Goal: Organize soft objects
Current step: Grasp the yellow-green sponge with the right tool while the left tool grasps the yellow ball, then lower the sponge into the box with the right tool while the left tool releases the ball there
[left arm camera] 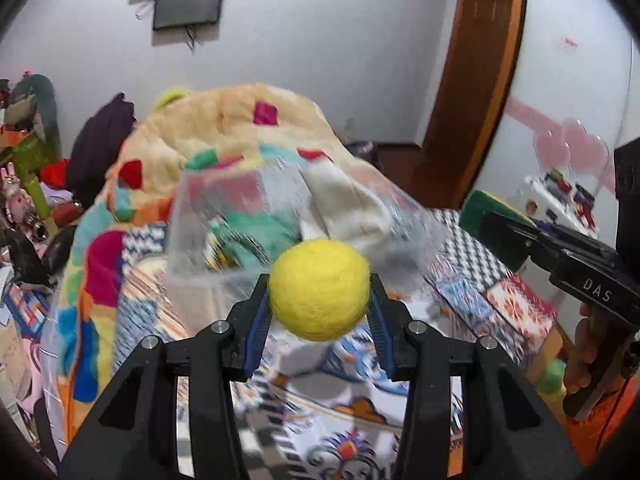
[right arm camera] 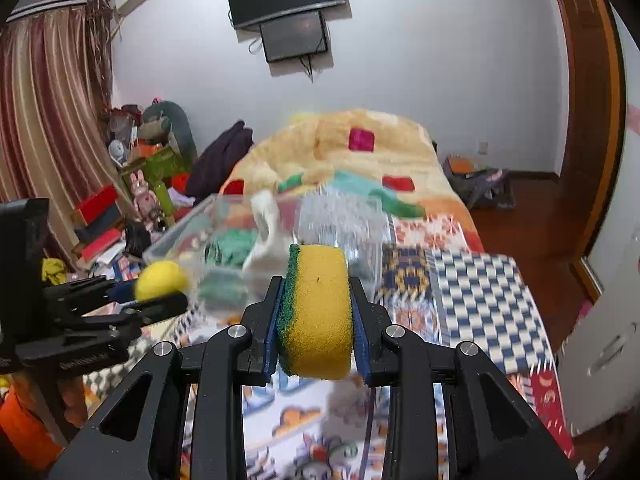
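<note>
My left gripper is shut on a yellow felt ball, held above the bed just in front of a clear plastic bin. The bin holds a white cloth and a green cloth. My right gripper is shut on a yellow sponge with a green scrub side, also just in front of the bin. The right gripper shows at the right of the left wrist view, and the left gripper with the ball at the left of the right wrist view.
The bin sits on a bed with a patterned patchwork sheet. A bunched cream blanket with coloured patches lies behind the bin. Cluttered toys and boxes stand at the left. A wooden door frame is at the right.
</note>
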A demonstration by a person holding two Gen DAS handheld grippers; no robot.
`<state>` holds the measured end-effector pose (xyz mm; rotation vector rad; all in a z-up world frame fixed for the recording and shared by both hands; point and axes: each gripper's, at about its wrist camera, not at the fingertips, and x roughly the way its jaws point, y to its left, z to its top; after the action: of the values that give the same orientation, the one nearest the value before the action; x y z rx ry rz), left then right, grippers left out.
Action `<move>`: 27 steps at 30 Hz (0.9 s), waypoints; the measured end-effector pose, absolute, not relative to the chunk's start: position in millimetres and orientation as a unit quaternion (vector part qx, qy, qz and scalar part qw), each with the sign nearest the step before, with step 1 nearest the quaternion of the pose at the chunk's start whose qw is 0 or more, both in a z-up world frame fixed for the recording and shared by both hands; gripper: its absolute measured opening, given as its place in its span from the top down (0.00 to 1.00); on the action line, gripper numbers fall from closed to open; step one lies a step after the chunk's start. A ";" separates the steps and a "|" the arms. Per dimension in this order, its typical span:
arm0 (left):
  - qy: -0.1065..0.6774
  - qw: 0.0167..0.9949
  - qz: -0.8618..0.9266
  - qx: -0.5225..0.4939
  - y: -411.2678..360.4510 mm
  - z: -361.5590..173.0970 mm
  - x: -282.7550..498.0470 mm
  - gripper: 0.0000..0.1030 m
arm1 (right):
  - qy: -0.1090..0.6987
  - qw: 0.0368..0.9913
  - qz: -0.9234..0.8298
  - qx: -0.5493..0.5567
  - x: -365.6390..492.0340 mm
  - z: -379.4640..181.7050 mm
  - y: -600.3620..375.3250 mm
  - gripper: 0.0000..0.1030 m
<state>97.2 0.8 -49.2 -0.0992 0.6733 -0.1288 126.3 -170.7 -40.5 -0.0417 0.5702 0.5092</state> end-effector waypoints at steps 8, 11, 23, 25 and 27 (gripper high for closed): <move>0.311 0.949 -0.035 -0.029 13.2 -39.3 131.5 0.57 | 0.266 0.930 0.253 -0.024 157.9 -35.5 -151.3 0.73; 0.322 0.946 -0.038 -0.026 13.5 -47.3 147.3 0.57 | 0.279 0.926 0.252 -0.029 170.8 -45.0 -143.0 0.73; 0.361 0.932 -0.034 -0.011 6.1 -77.3 170.5 0.55 | 0.319 0.912 0.252 -0.048 186.5 -70.6 -133.5 0.73; 0.362 0.931 -0.033 -0.014 7.4 -77.5 170.7 0.50 | 0.322 0.911 0.251 -0.053 186.2 -71.1 -132.6 0.73; 0.364 0.931 -0.032 -0.018 9.4 -77.1 170.8 0.40 | 0.328 0.910 0.247 -0.061 186.7 -72.7 -132.0 0.68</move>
<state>170.8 9.4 -77.1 -0.0368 0.7446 -0.0663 186.7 -132.0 -72.7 -0.1249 0.6756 0.5104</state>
